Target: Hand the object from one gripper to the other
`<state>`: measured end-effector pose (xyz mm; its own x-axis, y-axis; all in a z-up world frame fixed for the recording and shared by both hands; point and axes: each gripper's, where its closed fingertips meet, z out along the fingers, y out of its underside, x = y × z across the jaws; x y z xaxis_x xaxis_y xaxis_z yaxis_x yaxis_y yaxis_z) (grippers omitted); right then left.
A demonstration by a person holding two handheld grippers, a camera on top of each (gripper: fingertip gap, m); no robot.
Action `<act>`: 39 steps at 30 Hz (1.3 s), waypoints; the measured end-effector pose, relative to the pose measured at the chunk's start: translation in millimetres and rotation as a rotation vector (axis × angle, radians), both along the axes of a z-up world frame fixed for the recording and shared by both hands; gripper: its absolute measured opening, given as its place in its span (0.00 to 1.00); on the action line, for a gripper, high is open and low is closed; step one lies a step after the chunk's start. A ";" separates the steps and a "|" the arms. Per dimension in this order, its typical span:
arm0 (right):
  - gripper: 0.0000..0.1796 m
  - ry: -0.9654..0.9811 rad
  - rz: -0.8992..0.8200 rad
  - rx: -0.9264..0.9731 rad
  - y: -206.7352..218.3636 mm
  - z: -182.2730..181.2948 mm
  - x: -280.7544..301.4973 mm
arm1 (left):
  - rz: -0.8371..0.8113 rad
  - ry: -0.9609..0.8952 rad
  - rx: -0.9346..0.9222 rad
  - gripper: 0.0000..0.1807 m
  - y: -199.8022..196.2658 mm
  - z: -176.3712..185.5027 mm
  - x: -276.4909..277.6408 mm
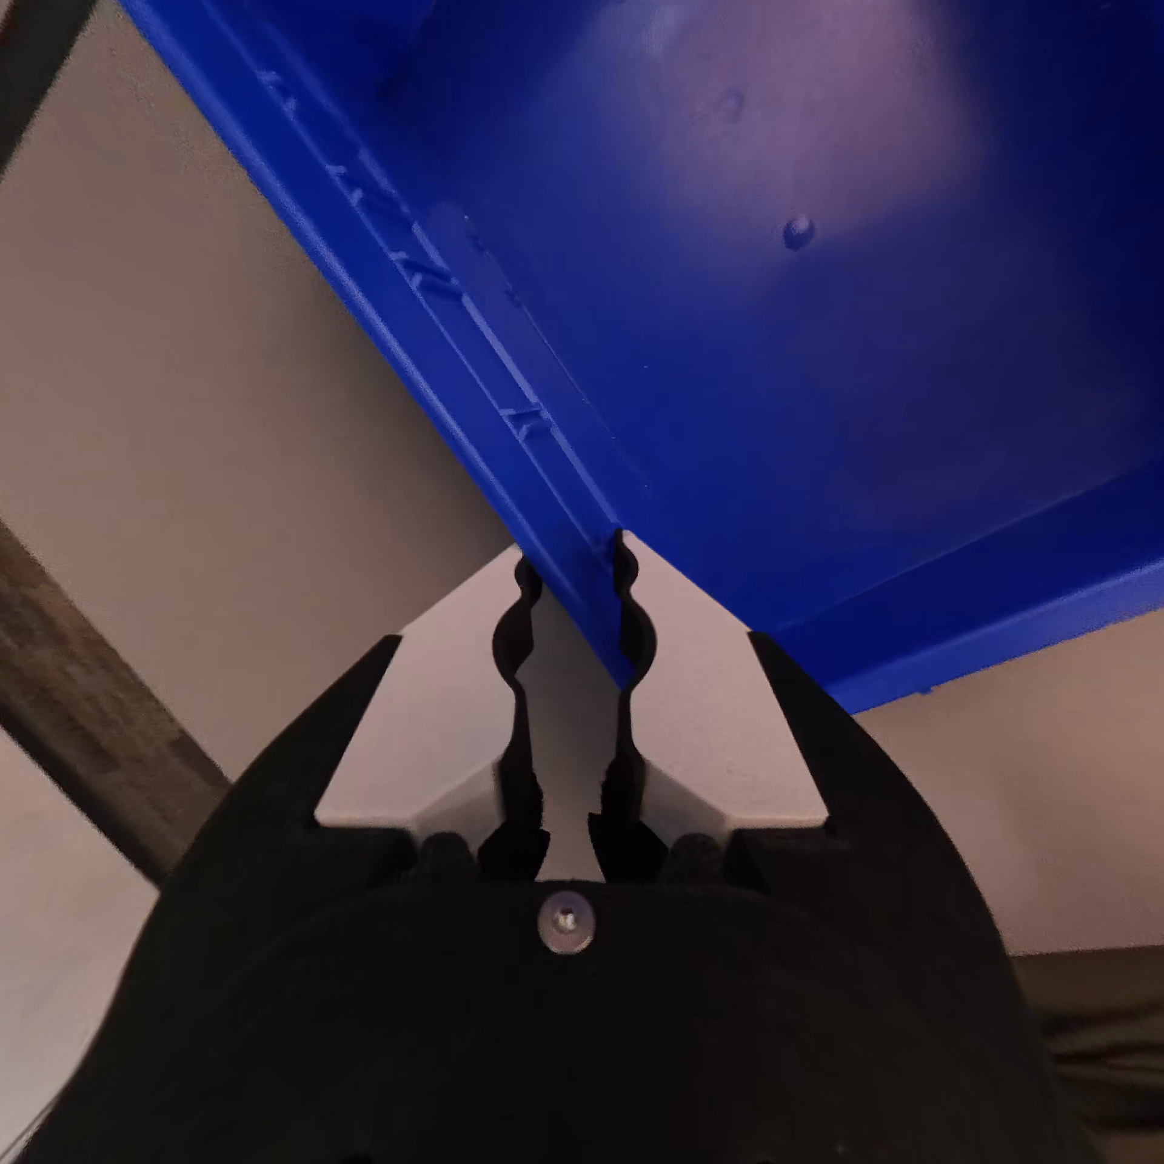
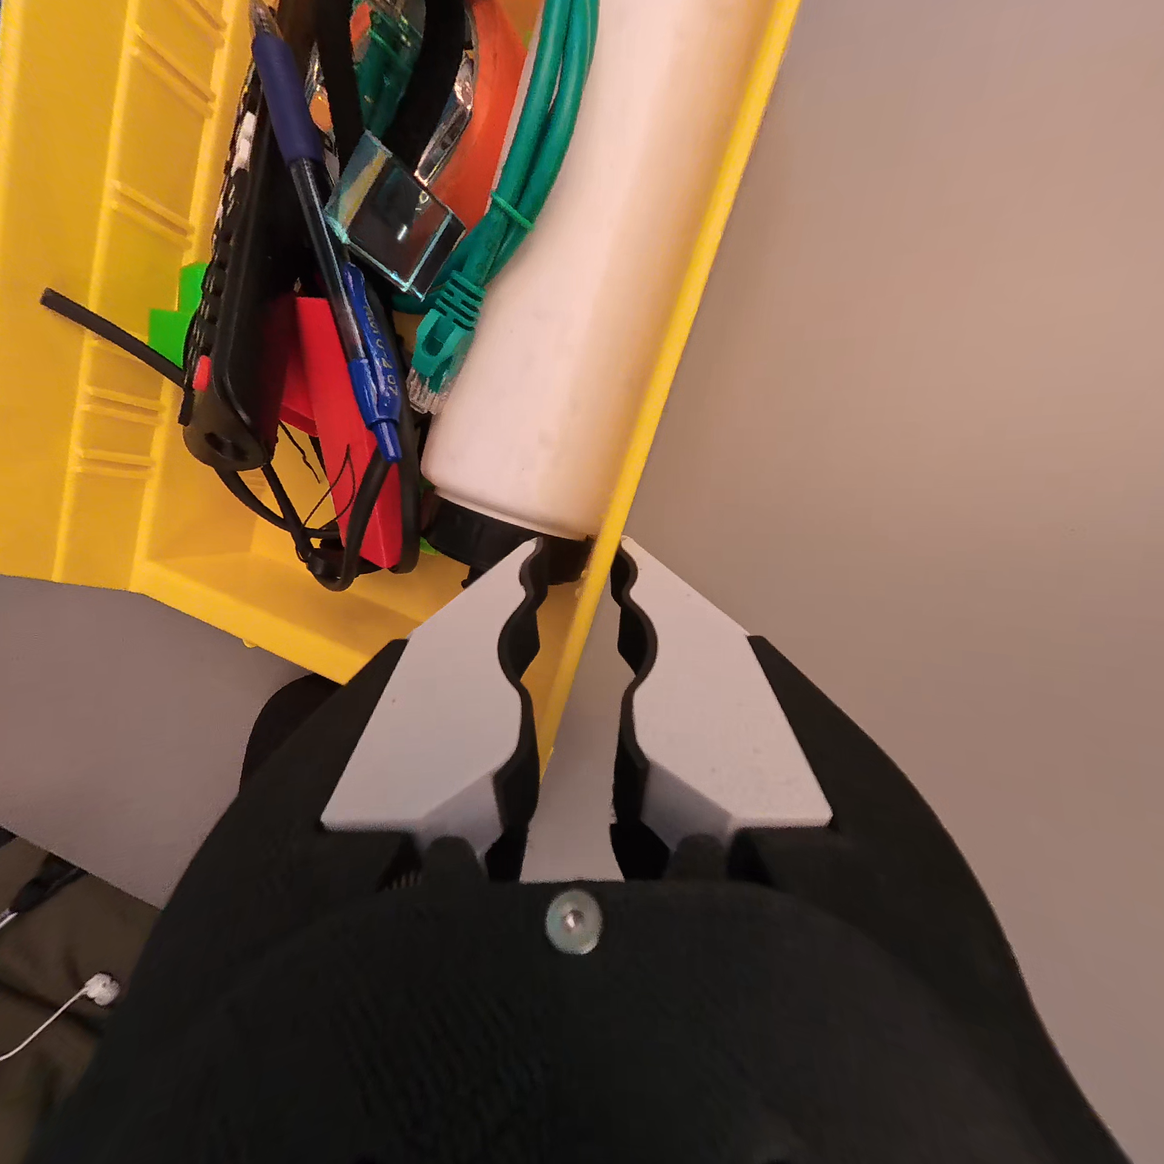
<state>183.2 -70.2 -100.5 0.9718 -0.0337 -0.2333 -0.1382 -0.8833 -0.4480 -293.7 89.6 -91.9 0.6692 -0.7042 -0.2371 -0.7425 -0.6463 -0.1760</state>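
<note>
In the left wrist view, an empty blue bin (image 1: pixel 756 315) fills the upper right, and its rim runs down between my fingers. My left gripper (image 1: pixel 572 557) is shut on that rim near a corner. In the right wrist view, a yellow bin (image 2: pixel 94 252) holds a white bottle (image 2: pixel 567 315), a green cable (image 2: pixel 542 157), a blue pen (image 2: pixel 327 239), a black remote (image 2: pixel 233 283), a glass cube (image 2: pixel 397 220) and a red piece (image 2: pixel 353 453). My right gripper (image 2: pixel 578 554) is shut on the yellow bin's right wall, just below the bottle's black cap.
Both bins rest on a pale tabletop (image 2: pixel 945 378), which also shows in the left wrist view (image 1: pixel 189 378). A dark strip (image 1: pixel 75 724) crosses the left side. A white earphone (image 2: pixel 101 989) lies on dark cloth at the lower left. My right fingertips sit around 50 cm from my left ones.
</note>
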 end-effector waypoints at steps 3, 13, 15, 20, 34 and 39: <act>0.11 -0.015 0.017 -0.016 1.6 -0.3 -4.0 | -0.041 0.048 0.060 0.14 0.2 2.1 12.6; 0.12 0.009 0.006 -0.024 4.9 -1.7 -6.6 | -0.099 0.038 0.398 0.32 5.0 60.5 37.7; 0.13 0.034 -0.023 -0.022 5.4 2.0 -6.4 | -0.108 0.035 0.421 0.33 1.2 67.7 37.9; 0.17 0.008 -0.163 0.149 13.2 56.4 3.1 | -0.106 0.003 0.456 0.32 -4.2 84.7 31.9; 0.35 0.129 0.179 0.648 122.7 170.9 -238.8 | -0.117 -0.136 0.506 0.30 -19.4 118.9 19.3; 0.33 -0.041 0.168 0.356 151.6 83.7 -250.7 | -0.138 -0.125 0.496 0.30 -21.6 115.7 24.1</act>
